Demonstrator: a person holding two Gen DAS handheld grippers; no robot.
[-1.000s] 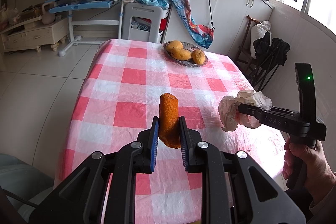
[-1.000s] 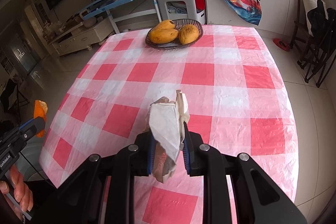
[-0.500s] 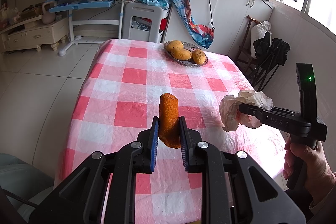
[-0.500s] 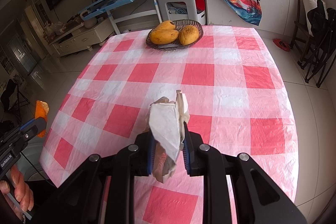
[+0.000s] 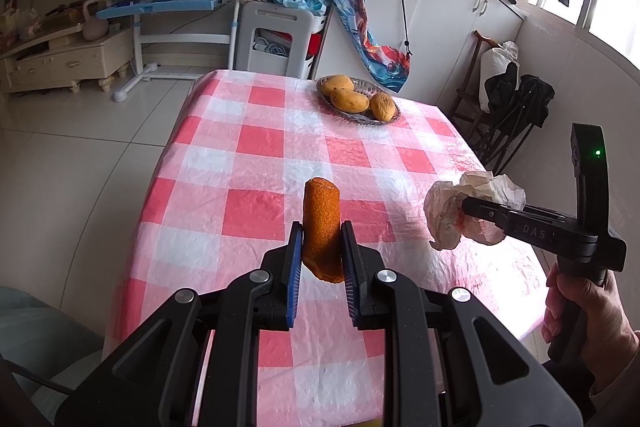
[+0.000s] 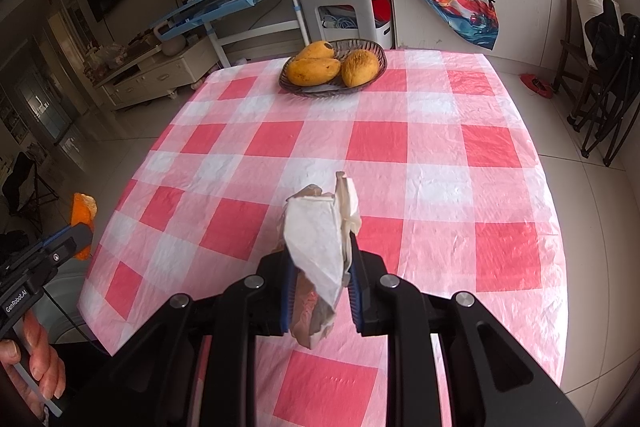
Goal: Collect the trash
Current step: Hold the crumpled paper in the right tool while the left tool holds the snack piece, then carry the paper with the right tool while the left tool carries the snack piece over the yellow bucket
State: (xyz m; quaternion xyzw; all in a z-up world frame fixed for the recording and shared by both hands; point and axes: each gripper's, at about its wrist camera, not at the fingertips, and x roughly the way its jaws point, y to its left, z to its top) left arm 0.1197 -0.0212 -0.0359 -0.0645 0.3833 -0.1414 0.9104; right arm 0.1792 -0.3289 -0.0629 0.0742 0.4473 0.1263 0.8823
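Three yellow mangoes (image 6: 312, 71) lie in one wicker dish (image 6: 374, 51) on one checked surface (image 6: 400, 147), while two grippers are up, one on a single orange peel (image 5: 322, 227) and one on a single crumpled tissue (image 6: 318, 243).

Pink-and-white checked tablecloth (image 5: 256, 147), orange peel (image 5: 322, 227), white, perhaps pink-stained tissue (image 6: 318, 243), yellow mangoes (image 6: 314, 71)

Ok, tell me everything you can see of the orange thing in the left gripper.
The orange peel is a curled strip with a rough, pitted orange skin, rolled into a stubby tube with a blunt top. It stands nearly upright, clamped at its lower half between the left gripper's blue-padded jaws, lifted clear above the pink checked tablecloth. Nothing else touches it.
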